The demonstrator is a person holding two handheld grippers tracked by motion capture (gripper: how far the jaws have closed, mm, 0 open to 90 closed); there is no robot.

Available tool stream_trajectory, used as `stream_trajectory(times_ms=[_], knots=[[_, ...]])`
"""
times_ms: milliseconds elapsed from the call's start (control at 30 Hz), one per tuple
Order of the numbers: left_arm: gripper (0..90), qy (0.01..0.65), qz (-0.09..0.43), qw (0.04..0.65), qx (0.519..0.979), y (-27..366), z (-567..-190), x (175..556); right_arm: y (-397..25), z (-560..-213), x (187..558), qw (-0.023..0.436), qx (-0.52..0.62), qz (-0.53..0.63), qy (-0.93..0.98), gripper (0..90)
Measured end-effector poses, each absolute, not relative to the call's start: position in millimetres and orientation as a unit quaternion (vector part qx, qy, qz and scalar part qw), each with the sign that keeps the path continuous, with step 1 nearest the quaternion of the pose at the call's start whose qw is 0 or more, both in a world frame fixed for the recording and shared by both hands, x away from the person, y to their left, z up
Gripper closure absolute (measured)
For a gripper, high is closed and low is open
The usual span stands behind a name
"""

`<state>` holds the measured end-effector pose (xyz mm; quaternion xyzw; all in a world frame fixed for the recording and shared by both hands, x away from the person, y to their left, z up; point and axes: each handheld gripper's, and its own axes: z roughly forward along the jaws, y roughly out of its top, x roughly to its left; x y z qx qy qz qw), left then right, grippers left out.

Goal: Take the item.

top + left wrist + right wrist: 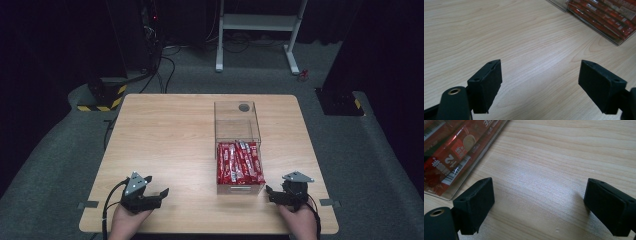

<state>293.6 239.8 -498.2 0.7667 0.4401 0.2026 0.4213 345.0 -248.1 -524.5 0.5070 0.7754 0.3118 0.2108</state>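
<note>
Red packets [239, 162] between both tongs.

We see a clear box [238, 131] on the table's right half, its near part pulled out like a drawer and packed with red packets [239, 162] lying flat, side by side, long ends toward us. The far part stands empty, a round hole on top.
</note>
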Motion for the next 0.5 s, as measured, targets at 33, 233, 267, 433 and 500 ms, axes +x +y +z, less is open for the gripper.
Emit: stream_trajectory(times_ms=[33, 233, 267, 433, 500], knots=[[19.5, 0.438, 0.204, 0.422, 0.767, 239, -498, 294, -248, -525, 345, 0.211, 0.507, 0.312, 0.775, 9.3], [19.7, 0.43, 0.203, 0.43, 0.767, 230, -494, 292, -248, -525, 345, 0.211, 0.507, 0.312, 0.775, 9.3], [19.8, 0.427, 0.205, 0.431, 0.768, 229, -492, 291, -248, -525, 345, 0.211, 0.507, 0.312, 0.775, 9.3], [20.0, 0.417, 0.205, 0.441, 0.768, 220, -485, 289, -248, -525, 345, 0.211, 0.507, 0.312, 0.775, 9.3], [20.0, 0.415, 0.206, 0.442, 0.768, 218, -484, 289, -248, -525, 345, 0.211, 0.507, 0.312, 0.775, 9.3]])
